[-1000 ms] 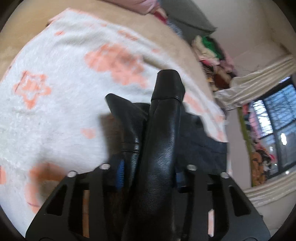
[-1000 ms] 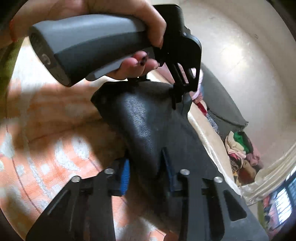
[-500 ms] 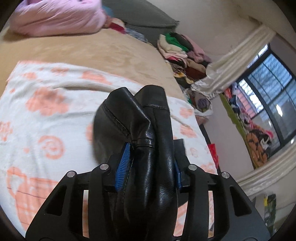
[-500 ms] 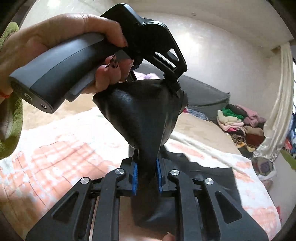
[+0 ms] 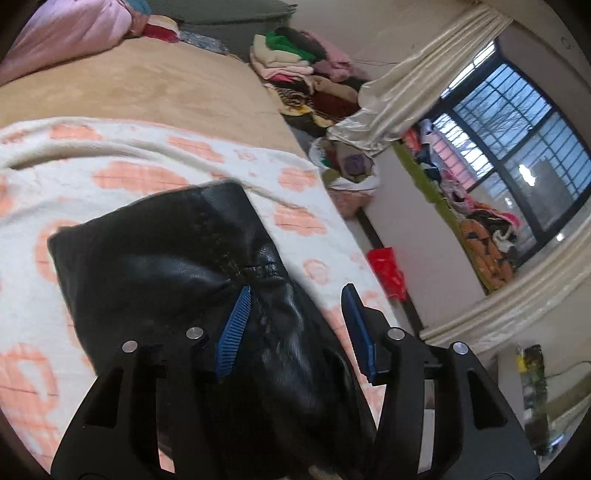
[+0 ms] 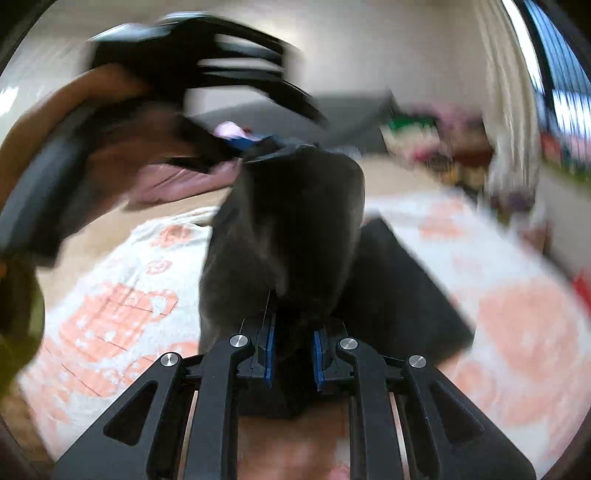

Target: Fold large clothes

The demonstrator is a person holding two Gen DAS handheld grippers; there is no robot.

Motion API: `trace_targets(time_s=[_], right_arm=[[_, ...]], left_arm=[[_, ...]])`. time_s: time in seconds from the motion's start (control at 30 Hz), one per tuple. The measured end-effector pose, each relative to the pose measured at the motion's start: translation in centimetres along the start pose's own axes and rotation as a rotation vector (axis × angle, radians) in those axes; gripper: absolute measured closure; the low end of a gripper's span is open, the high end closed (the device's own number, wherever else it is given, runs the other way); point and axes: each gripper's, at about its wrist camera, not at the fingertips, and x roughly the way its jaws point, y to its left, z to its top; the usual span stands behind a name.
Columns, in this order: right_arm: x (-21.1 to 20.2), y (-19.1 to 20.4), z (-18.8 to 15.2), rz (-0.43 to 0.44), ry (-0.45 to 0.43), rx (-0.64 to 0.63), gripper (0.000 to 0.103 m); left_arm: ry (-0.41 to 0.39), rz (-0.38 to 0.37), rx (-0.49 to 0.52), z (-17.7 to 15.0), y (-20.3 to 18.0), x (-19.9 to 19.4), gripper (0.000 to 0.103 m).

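A black leather garment (image 5: 166,266) lies partly on the white blanket with orange flowers (image 5: 147,158) and runs up between the jaws of my left gripper (image 5: 295,295). Those jaws are opening: the left blue pad (image 5: 236,325) still touches the leather and the right pad (image 5: 354,325) stands clear of it. In the right wrist view my right gripper (image 6: 293,332) is shut on a bunched fold of the same garment (image 6: 291,221). That fold rises to the blurred left gripper (image 6: 266,147), held by a hand (image 6: 110,147) at the upper left.
The blanket covers a bed with a tan sheet (image 5: 147,81). A pink bundle (image 5: 74,33) lies at the bed's far end and a pile of folded clothes (image 5: 295,55) beside it. To the right are a red bag (image 5: 386,266) on the floor, cream curtains (image 5: 406,92) and a barred window (image 5: 517,140).
Both grippers have swung across the bed and risen with the garment. The left jaws have widened and the right pad has come off the leather. The right gripper keeps its grip.
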Motion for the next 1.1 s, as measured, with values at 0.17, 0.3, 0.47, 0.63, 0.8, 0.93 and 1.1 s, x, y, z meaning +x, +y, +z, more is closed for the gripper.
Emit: trace_targets(time_s=[0.17, 0.3, 0.47, 0.63, 0.8, 0.93, 1.1], right_arm=[[2.1, -6.2, -1.8, 0.178, 0.149, 0.415, 0.087], [2.2, -6.6, -1.3, 0.216, 0.181, 0.469, 0.061], [1.1, -6.3, 3.2, 0.237, 0.142, 0.414, 0.013], [4.9, -5.2, 7.7, 0.120, 0.259, 0.277, 0.006], [7.0, -3.6, 9.0, 0.166, 0.276, 0.112, 0.079], [4.8, -3.8, 12.3, 0.235, 0.134, 0.015, 0.079], [4.8, -11.3, 12.1, 0.174, 0.090, 0.162, 0.080]], left_arm=[[-0.040, 0.225, 0.066, -3.4, 1.7, -0.9, 0.061], [0.021, 0.345, 0.073, -6.3, 5.0, 0.5, 0.061], [0.046, 0.339, 0.043, -7.7, 7.1, 2.2, 0.061], [0.040, 0.325, 0.034, -7.7, 7.5, 1.8, 0.061], [0.005, 0.301, 0.012, -8.0, 7.7, 0.1, 0.061], [-0.054, 0.269, -0.001, -7.4, 7.1, -2.3, 0.061], [-0.037, 0.258, 0.016, -7.3, 6.3, -1.4, 0.059]])
